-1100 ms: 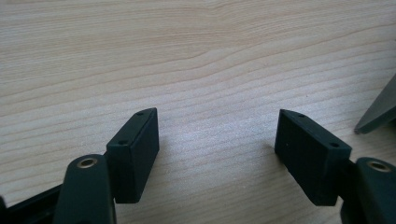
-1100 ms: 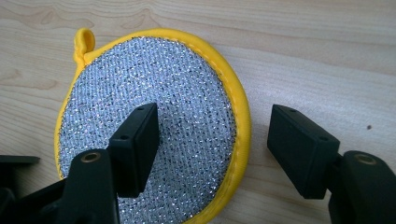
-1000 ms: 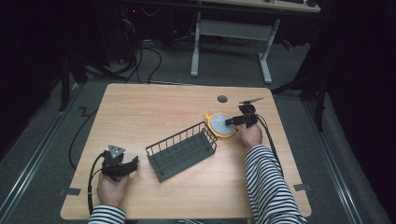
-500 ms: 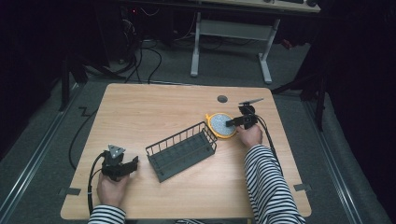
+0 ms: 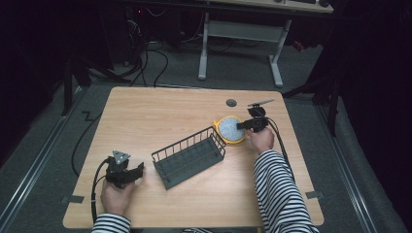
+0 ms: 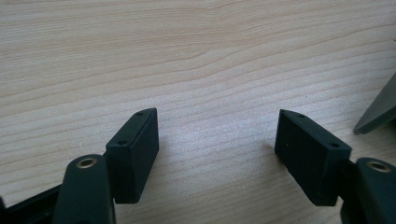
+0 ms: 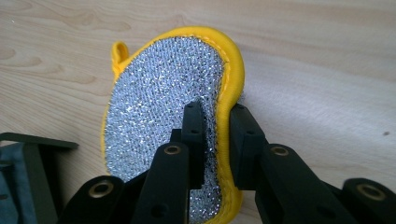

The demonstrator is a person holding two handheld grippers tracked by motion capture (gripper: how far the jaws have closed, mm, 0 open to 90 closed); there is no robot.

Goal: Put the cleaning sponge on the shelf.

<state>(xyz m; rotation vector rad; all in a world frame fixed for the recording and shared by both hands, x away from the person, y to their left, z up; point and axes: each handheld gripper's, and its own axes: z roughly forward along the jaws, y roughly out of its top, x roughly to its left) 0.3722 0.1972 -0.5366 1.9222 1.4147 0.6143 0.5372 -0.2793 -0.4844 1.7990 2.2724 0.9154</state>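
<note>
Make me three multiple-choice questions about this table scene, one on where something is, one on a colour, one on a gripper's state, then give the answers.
1. Where does the wire basket stand?
A. On the floor
B. Mid-table, between the two grippers
C. At the table's far left corner

2. What colour is the rim of the scrubbing pad?
A. Yellow
B. Red
C. Green

3. What state is the right gripper in?
A. Open above the basket
B. Shut on nothing
C. Shut on the pad's edge

Answers:
1 B, the high view shows it on the table between the hands.
2 A, the right gripper view shows a yellow border around silver mesh.
3 C, its jaws pinch the pad's rim, while the left gripper is open over bare wood.
</note>
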